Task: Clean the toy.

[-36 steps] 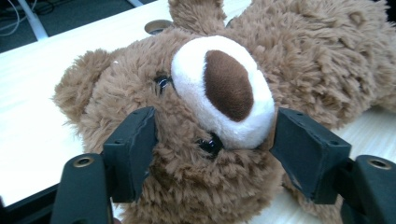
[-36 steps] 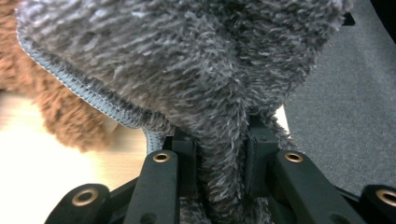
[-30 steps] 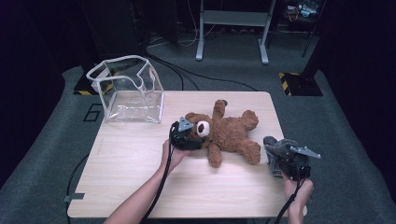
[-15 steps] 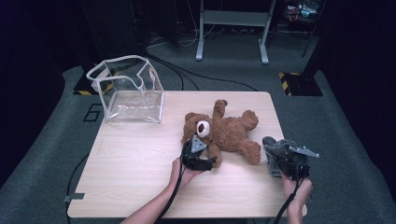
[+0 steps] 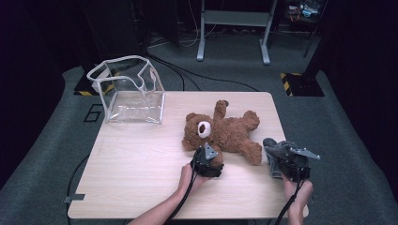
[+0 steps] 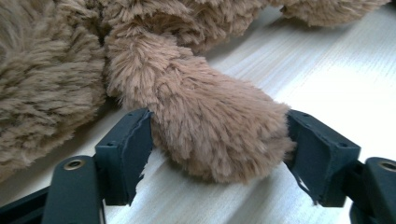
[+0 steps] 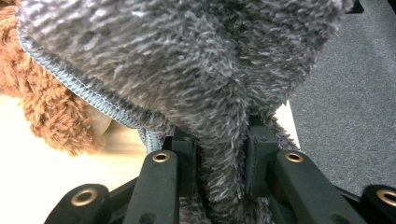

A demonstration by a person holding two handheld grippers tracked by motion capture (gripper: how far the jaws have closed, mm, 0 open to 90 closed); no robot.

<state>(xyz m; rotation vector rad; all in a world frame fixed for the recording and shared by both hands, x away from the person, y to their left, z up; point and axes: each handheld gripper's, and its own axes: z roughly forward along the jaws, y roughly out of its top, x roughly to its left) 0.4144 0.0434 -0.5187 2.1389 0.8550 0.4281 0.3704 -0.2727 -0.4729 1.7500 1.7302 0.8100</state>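
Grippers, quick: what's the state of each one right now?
Left gripper: open, fingers either side of the teddy bear's arm and just been closing in.
Right gripper: shut on the grey fuzzy cloth.

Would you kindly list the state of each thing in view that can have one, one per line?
Teddy bear: lying on its back on the table.
Left tongs: jaws just closing around the bear's arm, pads at the fur.
Right tongs: shut on the grey fuzzy cloth.
Clear bag: upright, top open, empty.
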